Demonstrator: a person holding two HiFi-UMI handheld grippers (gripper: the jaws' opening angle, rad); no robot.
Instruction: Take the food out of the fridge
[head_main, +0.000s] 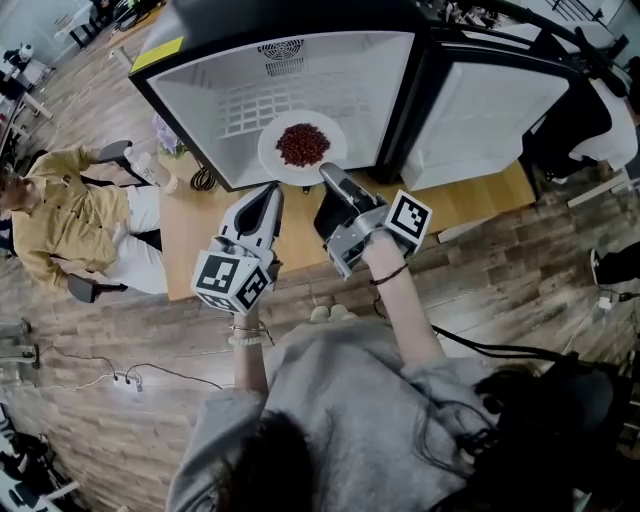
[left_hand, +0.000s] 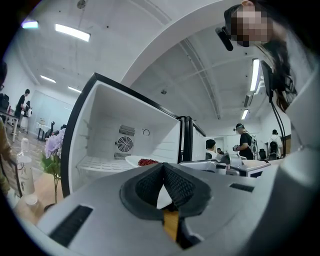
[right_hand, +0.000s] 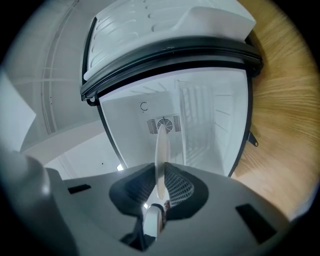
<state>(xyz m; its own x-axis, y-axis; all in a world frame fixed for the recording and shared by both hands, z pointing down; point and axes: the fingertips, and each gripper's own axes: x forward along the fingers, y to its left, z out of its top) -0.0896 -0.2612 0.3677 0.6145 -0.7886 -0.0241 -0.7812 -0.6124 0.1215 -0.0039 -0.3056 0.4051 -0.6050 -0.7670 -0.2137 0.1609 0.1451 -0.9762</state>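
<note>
The room has a plank wood floor (head_main: 130, 330). On it stands a light wooden table (head_main: 200, 240) carrying a small black fridge (head_main: 220, 80) with a white interior. In my head view the fridge door (head_main: 490, 110) hangs open at 3 o'clock of the cabinet.

Task item: a white round plate (head_main: 272, 160) bearing a heap of dark red food (head_main: 302, 144). It is at the mouth of the fridge, over the lower front edge of the opening. I cannot tell whether it rests on the white wire shelf (left_hand: 100, 162) or is carried clear of it.

Right gripper (head_main: 330, 175): positioned at 6 o'clock of the plate and pointing into the cabinet. Its own view shows the plate edge-on between the two pads, with both pads pressed against the rim. It is clamped on the plate.

Left gripper (head_main: 270, 192): positioned at 9 o'clock of the right gripper, just beside it and apart from the plate. In its own view the fingertips (left_hand: 172, 180) meet with nothing between them, so it is clenched and empty.

Other items: a clear plastic bottle (head_main: 150, 170) and pale purple flowers (left_hand: 52, 147) stand on the table at 9 o'clock of the fridge. A seated person in a yellow top (head_main: 70, 220) is at 9 o'clock of the table. Standing people (left_hand: 245, 142) appear in the background of the left gripper view, at 3 o'clock.
</note>
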